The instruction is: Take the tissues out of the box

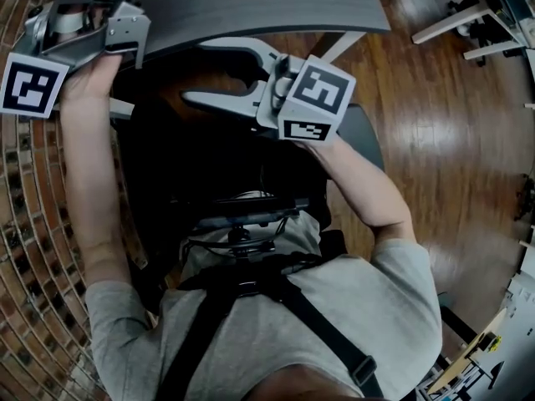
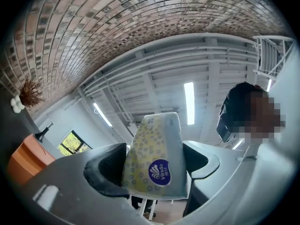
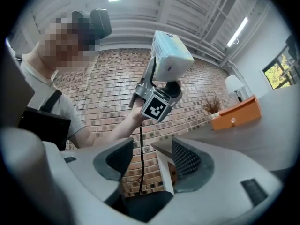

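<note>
A soft tissue pack (image 2: 154, 158), pale yellow with small rings and a blue oval logo, sits between the jaws of my left gripper (image 2: 153, 167), which is shut on it and points up at the ceiling. In the right gripper view the same pack (image 3: 171, 55) is held high by the left gripper (image 3: 161, 86), well above and apart from my right gripper (image 3: 150, 161). The right gripper (image 1: 201, 72) is open with nothing between its jaws, and hangs just below the desk's front edge. The left gripper (image 1: 92, 27) shows at the top left of the head view, where the pack is hidden.
A grey desk (image 1: 251, 2) lies ahead, with a brick wall (image 1: 25, 224) to the left. An orange box (image 3: 236, 116), a dried plant (image 3: 213, 106) and a white lamp (image 3: 233, 84) stand on the desk. Wooden floor (image 1: 451, 140) lies to the right.
</note>
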`<state>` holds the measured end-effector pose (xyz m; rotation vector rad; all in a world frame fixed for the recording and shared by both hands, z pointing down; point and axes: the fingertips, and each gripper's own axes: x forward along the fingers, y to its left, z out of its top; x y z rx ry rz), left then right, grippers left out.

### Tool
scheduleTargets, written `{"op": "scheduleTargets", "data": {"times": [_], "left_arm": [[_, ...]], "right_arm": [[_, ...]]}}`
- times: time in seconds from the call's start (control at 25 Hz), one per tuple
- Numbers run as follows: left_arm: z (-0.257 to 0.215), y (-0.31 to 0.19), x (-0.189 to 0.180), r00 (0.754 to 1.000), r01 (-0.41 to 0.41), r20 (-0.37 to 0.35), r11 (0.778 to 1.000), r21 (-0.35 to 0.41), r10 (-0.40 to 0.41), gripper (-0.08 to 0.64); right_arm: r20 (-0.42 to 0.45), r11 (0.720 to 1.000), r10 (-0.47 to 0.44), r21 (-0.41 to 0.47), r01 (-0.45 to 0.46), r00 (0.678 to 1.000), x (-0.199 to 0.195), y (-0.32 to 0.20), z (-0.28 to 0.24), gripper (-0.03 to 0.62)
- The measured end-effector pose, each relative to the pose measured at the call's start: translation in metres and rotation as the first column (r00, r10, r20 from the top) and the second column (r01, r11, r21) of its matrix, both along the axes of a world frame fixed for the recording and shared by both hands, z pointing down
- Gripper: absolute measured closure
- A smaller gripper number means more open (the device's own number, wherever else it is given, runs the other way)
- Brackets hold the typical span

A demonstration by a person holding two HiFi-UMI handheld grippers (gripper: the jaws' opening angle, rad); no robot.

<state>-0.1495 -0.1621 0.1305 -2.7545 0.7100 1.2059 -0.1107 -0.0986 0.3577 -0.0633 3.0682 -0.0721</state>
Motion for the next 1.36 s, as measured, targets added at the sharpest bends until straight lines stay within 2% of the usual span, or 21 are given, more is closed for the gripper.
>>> {"op": "scheduleTargets", "data": {"times": [0.08, 0.12, 0.24, 0.32, 0.56, 1.12, 1.36], "left_arm": [[0.000, 0.000, 0.005, 1.000, -0.020, -0.010, 1.000, 0.016, 0.020, 0.186], [0.007, 0.006, 0.001, 1.000, -0.006, -0.007, 1.000, 0.000, 0.006, 0.185], [0.034, 0.037, -0.024, 0.997, 0.076, 0.013, 0.993, -0.091, -0.075, 0.186], [0.039, 0.046, -0.027, 0.995, 0.096, 0.024, 0.989, -0.113, -0.094, 0.186], [0.026, 0.044, -0.013, 0.998, 0.061, 0.032, 0.994, -0.089, -0.059, 0.186], [0.024, 0.045, -0.014, 0.996, 0.079, 0.044, 0.993, -0.083, -0.075, 0.186], [0.024, 0.049, -0.009, 1.000, 0.024, -0.017, 0.994, -0.107, -0.026, 0.204]], "right_arm": [[-0.015, 0.999, 0.014, 0.045, -0.013, 1.000, 0.006, -0.008, -0.005, 0.336], [-0.016, 0.999, -0.006, 0.035, 0.007, 1.000, 0.000, 0.000, -0.001, 0.336], [0.023, 0.991, -0.115, -0.065, 0.117, 0.993, -0.030, 0.047, 0.015, 0.336], [0.040, 0.985, -0.142, -0.089, 0.145, 0.989, -0.036, 0.063, 0.016, 0.336], [0.020, 0.992, -0.112, -0.059, 0.113, 0.993, -0.034, 0.057, 0.006, 0.336], [0.001, 0.991, -0.120, -0.052, 0.120, 0.993, -0.035, 0.059, 0.006, 0.337], [-0.002, 0.992, -0.121, -0.046, 0.121, 0.993, -0.035, 0.059, 0.007, 0.337]]}}
